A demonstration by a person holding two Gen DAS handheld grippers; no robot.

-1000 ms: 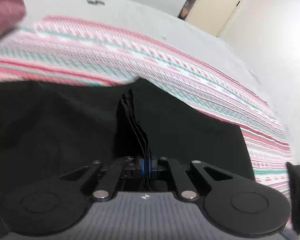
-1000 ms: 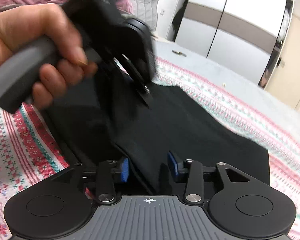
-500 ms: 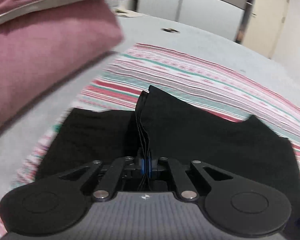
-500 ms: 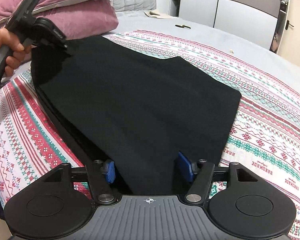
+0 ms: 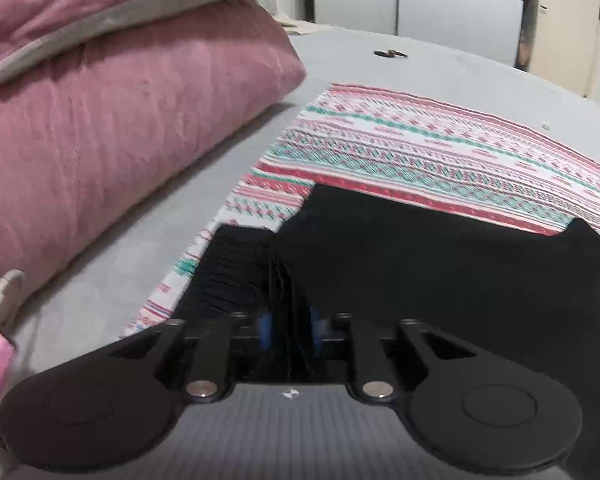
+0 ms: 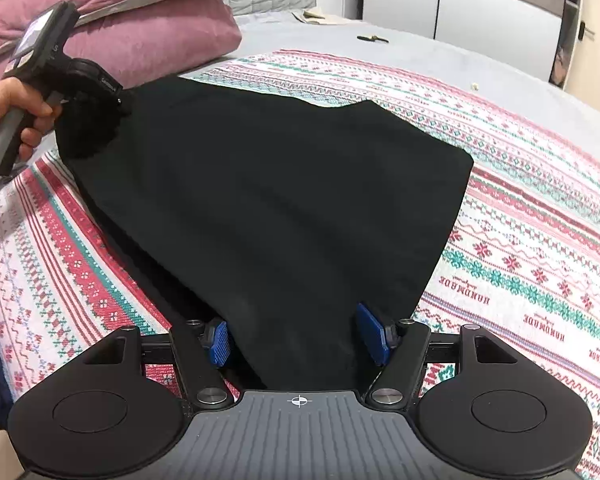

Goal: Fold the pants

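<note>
Black pants (image 6: 260,184) lie folded on a patterned blanket (image 6: 520,220). My right gripper (image 6: 296,336) is at their near corner, blue pads wide apart, cloth lying loose between them and not pinched. My left gripper (image 6: 100,96), held by a hand (image 6: 8,108), sits at the far left corner of the pants. In the left wrist view my left gripper (image 5: 289,332) has its jaws opening. The stacked edges of the pants (image 5: 440,272) run between the blue pads with a gap on each side.
Two pink pillows (image 5: 100,120) are stacked to the left, close to the left gripper. Grey bedsheet (image 5: 420,68) extends beyond the blanket (image 5: 420,152), with a small dark object (image 6: 374,38) on it. Wardrobe doors (image 6: 480,4) stand behind. The bed edge drops away at lower left.
The left gripper carried the pants' edge across toward the pillows and laid it down; its shut jaws have parted. The right gripper's jaws have spread wider around the near corner.
</note>
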